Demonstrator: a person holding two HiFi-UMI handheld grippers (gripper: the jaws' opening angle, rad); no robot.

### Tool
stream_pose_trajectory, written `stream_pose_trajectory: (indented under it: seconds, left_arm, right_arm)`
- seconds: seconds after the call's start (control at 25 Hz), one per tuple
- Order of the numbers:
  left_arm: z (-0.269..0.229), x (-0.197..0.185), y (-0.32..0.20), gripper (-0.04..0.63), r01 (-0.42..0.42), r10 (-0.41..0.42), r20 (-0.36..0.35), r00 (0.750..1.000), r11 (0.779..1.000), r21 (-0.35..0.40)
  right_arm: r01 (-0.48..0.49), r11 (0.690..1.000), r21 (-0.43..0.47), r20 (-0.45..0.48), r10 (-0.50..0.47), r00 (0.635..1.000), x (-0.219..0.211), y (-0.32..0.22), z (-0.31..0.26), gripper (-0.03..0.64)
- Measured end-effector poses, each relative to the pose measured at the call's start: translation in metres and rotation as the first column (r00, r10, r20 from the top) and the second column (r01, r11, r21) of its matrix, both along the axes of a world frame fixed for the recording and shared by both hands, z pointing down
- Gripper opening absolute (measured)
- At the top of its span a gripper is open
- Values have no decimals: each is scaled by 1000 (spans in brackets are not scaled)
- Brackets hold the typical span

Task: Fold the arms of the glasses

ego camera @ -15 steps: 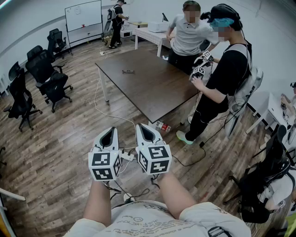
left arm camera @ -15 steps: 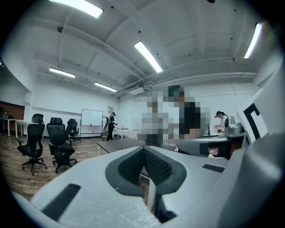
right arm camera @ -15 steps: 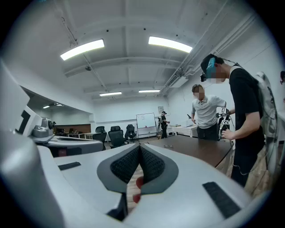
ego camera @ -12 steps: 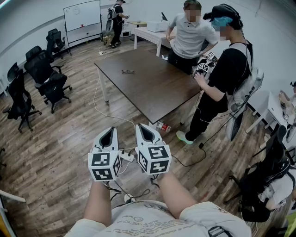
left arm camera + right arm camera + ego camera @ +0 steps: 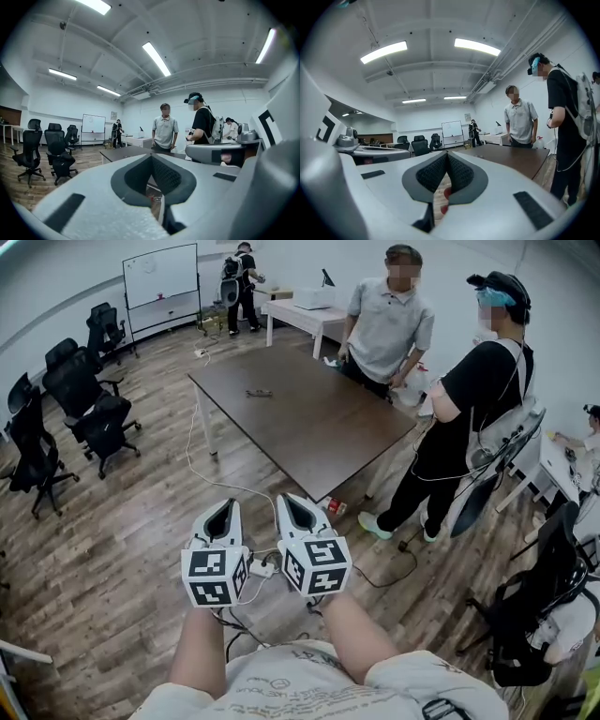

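**A:** Where are the glasses point(image 5: 260, 392)?

**B:** On the dark bench point(image 5: 319, 432), toward its far left part and well apart from both tools. From here they are a small dark shape. I cannot tell how the arms lie.

**A:** And the tools?

**B:** The left tool point(image 5: 224, 508) and the right tool point(image 5: 292, 504) hang side by side low in front of the person. They are over the wooden floor point(image 5: 122, 521), short of the bench. Each has its jaws pressed together with nothing between them.

**A:** So what is the step in hand?

**B:** The approach, I judge, since no folding has begun. To do it well, step up to the bench edge nearest the glasses and part both tools before reaching in. Steady the frame front lightly with one tool. With the other, sweep one arm inward along its hinge's swing, not pressing down on it, and then do the second arm. Thin hinges likely want a slow, light push.

**A:** What does one view give that another lacks?

**B:** Only the head view shows the glasses and the gap left to cross. The gripper views show the dark pads meeting, which the marker cubes partly hide from above. The right gripper view shows the bench top nearly edge-on. It also shows a person in a grey polo shirt point(image 5: 519, 119) and a person in black point(image 5: 562, 108) beside the bench. The left gripper view takes in the whiteboard point(image 5: 93, 124) and the office chairs point(image 5: 56, 152).
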State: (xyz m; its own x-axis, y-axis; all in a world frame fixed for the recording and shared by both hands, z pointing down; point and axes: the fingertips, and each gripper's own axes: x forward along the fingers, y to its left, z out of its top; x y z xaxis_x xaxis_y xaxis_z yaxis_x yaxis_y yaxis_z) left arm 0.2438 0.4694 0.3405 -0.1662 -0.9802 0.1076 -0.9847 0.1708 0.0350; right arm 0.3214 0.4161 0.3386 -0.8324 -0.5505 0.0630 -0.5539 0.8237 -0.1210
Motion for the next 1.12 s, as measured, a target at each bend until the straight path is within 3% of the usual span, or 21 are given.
stream_pose_trajectory:
  seconds: [0.56, 1.12]
  left_arm:
    - [17, -34, -29, 14, -32, 32, -11, 999, 999, -32]
    - [25, -93, -120, 14, -29, 29, 12, 1000, 998, -47]
  right_arm:
    - [-29, 999, -29, 12, 29, 999, -35, -25, 11, 14]
    - [-11, 999, -46, 15, 12, 1000, -99, -115, 25, 14]
